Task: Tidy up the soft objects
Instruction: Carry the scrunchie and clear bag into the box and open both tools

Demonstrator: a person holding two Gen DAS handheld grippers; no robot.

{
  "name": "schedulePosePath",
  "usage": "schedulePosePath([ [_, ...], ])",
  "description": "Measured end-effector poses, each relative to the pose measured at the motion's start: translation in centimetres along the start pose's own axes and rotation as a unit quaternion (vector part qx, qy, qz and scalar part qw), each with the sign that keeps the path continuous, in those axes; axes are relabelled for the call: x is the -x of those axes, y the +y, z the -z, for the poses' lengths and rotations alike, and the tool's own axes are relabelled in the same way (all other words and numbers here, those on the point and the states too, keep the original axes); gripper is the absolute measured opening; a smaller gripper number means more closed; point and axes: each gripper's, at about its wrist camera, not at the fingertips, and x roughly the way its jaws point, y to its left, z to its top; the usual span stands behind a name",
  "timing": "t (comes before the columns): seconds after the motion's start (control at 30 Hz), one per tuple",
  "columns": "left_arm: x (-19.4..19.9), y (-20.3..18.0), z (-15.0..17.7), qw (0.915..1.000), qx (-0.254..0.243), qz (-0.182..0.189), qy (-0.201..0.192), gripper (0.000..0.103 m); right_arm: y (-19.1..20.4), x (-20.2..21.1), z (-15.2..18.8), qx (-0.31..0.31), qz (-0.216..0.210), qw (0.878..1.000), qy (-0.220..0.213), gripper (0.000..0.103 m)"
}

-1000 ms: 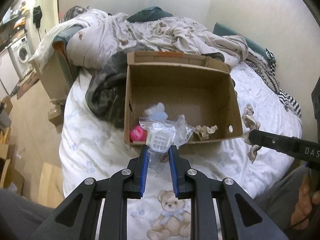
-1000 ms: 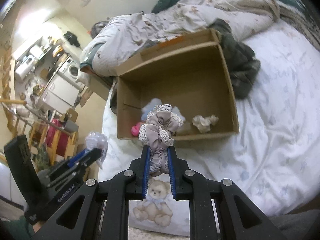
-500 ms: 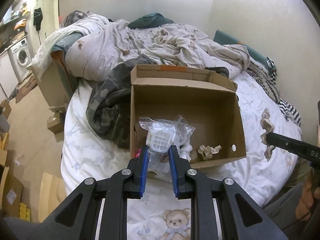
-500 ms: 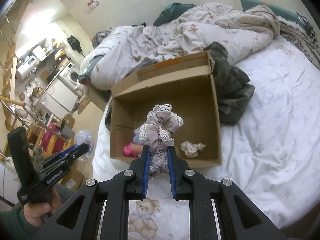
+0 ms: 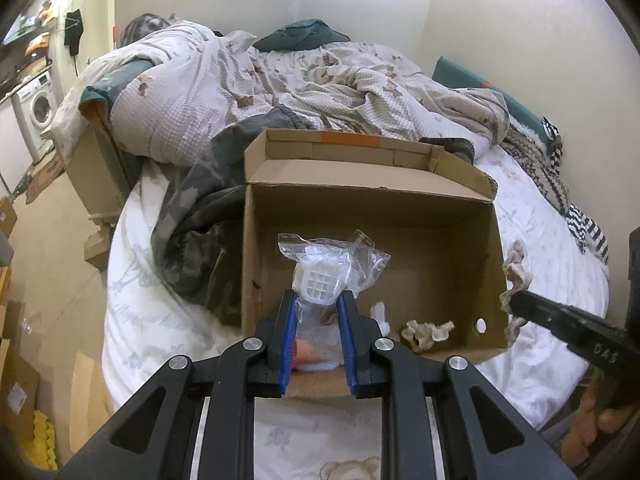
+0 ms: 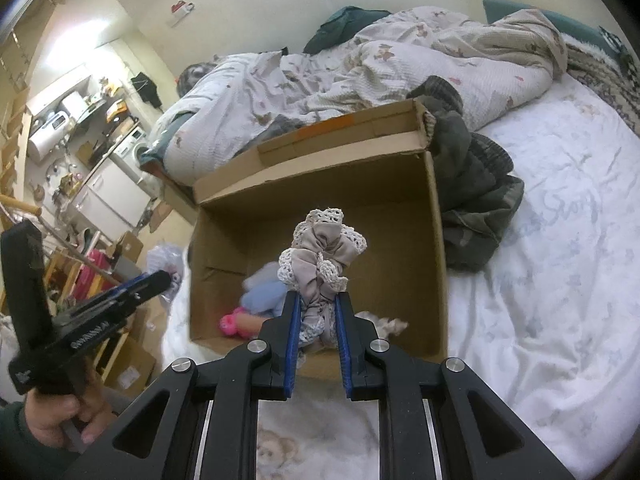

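Note:
An open cardboard box [image 5: 440, 184] lies on the white bed; it also shows in the right wrist view [image 6: 312, 168]. My left gripper [image 5: 317, 300] is shut on a clear plastic bag with a white gridded piece [image 5: 324, 276], held over the box's near wall. My right gripper [image 6: 317, 300] is shut on a beige lace-trimmed scrunchie [image 6: 324, 260], also over the box's near edge. Inside the box lie a pink and blue soft toy [image 6: 252, 308] and a beige scrunchie [image 5: 426, 330]. The right gripper with its scrunchie [image 5: 516, 280] shows at the box's right side.
A crumpled quilt [image 5: 280, 80] and a dark camouflage garment [image 5: 200, 224] lie behind and left of the box. A bear print is on the sheet [image 6: 276, 452] below the grippers. Floor with cartons [image 5: 24, 380] drops off at left; a washing machine [image 5: 40, 108] stands beyond.
Both grippers have moved forward and up towards the box, and now hang over its near edge with their loads still held.

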Motion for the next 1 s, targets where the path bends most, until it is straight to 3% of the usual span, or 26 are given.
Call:
schedulePosePath([
  [0.1,-1.4,-0.1,0.4,0.9999,-0.013,0.007,-0.002,0.019,-1.4,-1.4,0.4,-0.043,-0.001,0.999,0.016,0.019],
  [0.43,-3.8,0.1,0.0,0.9997,-0.002,0.018,0.018,0.019,-0.7,-4.1,0.3,-0.017,0.019,0.999,0.046,0.019],
  [1.0,-6.4,-0.8,0.8,0.9971,0.008,0.031,0.068,0.019,-1.8,-6.5,0.8,-0.039,0.016,0.995,0.092,0.019],
])
